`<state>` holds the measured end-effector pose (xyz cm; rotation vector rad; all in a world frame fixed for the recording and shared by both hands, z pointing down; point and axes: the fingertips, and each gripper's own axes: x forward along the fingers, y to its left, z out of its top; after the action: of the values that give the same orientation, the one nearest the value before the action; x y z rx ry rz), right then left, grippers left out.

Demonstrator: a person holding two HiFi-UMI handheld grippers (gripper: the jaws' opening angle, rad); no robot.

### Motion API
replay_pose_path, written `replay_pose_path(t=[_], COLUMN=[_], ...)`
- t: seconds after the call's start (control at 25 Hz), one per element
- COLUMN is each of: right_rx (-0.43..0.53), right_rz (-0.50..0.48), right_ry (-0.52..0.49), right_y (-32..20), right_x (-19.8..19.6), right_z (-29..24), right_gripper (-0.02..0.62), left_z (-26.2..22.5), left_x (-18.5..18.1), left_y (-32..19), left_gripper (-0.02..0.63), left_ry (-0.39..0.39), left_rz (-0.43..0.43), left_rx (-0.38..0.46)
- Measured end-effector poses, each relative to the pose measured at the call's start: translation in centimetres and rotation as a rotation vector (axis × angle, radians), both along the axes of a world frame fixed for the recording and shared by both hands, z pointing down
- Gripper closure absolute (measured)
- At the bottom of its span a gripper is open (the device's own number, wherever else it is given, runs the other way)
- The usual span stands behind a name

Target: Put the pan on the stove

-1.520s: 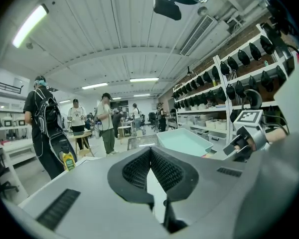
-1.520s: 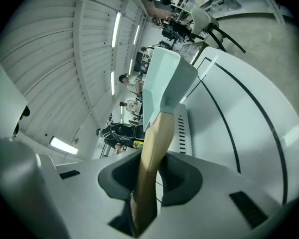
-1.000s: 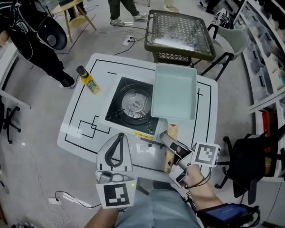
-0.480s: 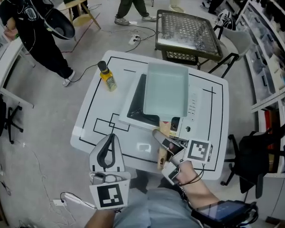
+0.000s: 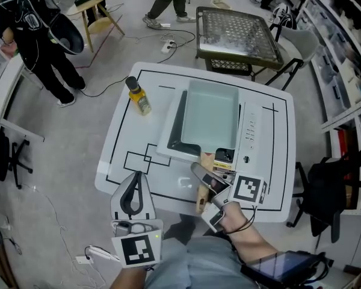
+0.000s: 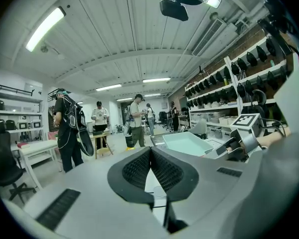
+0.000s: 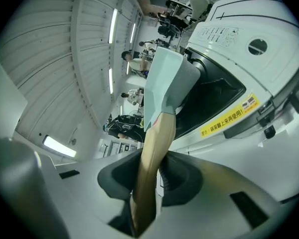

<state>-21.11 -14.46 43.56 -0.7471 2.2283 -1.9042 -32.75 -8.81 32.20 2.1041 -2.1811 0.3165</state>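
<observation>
A pale green rectangular pan [image 5: 210,120] lies over the black top of the portable stove [image 5: 174,142] on the white table and hides the burner. Whether it rests on the stove or hangs just above it I cannot tell. My right gripper [image 5: 209,187] is shut on the pan's wooden handle [image 5: 203,188] at the table's near edge. In the right gripper view the handle [image 7: 152,163] runs up between the jaws to the pan [image 7: 164,81], with the stove [image 7: 214,96] beside it. My left gripper [image 5: 134,200] hovers shut and empty near the front left corner.
A yellow bottle with a black cap [image 5: 138,96] stands at the table's back left. A metal mesh table [image 5: 237,32] and a chair stand behind. People stand at the far left and back. Black lines mark the white table top [image 5: 126,137].
The pan has moved left from beside the burner to over the stove, covering the burner. My right gripper went with it. The left gripper has stayed shut in place.
</observation>
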Motion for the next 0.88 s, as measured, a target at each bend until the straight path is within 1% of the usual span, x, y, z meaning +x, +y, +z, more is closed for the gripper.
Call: replay_pose_path(t=[0.2, 0.44, 0.56, 0.72, 0.76, 0.88], right_rx=[-0.035, -0.083, -0.083, -0.055, -0.047, -0.028], right_rz=[0.017, 0.022, 0.025, 0.015, 0.011, 0.001], right_ry=[0.009, -0.044, -0.07, -0.082, -0.08, -0.082], right_y=[-0.1, -0.3, -0.4, -0.5, -0.5, -0.5], right_x=[-0.1, -0.8, -0.9, -1.0, -1.0, -0.9], right_z=[0.7, 0.1, -0.1, -0.5, -0.5, -0.7], right_gripper=[0.482, 0.479, 0.475, 0.476, 0.47, 0.414], left_z=[0.7, 0.4, 0.2, -0.1, -0.2, -0.3], left_x=[-0.2, -0.4, -0.3, -0.1, 0.0, 0.4], left_y=[-0.3, -0.7, -0.9, -1.1, -1.1, -1.3], left_gripper=[0.588, 0.588, 0.588, 0.588, 0.588, 0.588], left_ry=[0.009, 0.013, 0.011, 0.009, 0.01, 0.008], left_rz=[0.0, 0.004, 0.005, 0.009, 0.011, 0.018], left_rx=[-0.009, -0.006, 0.001, 0.008, 0.009, 0.014])
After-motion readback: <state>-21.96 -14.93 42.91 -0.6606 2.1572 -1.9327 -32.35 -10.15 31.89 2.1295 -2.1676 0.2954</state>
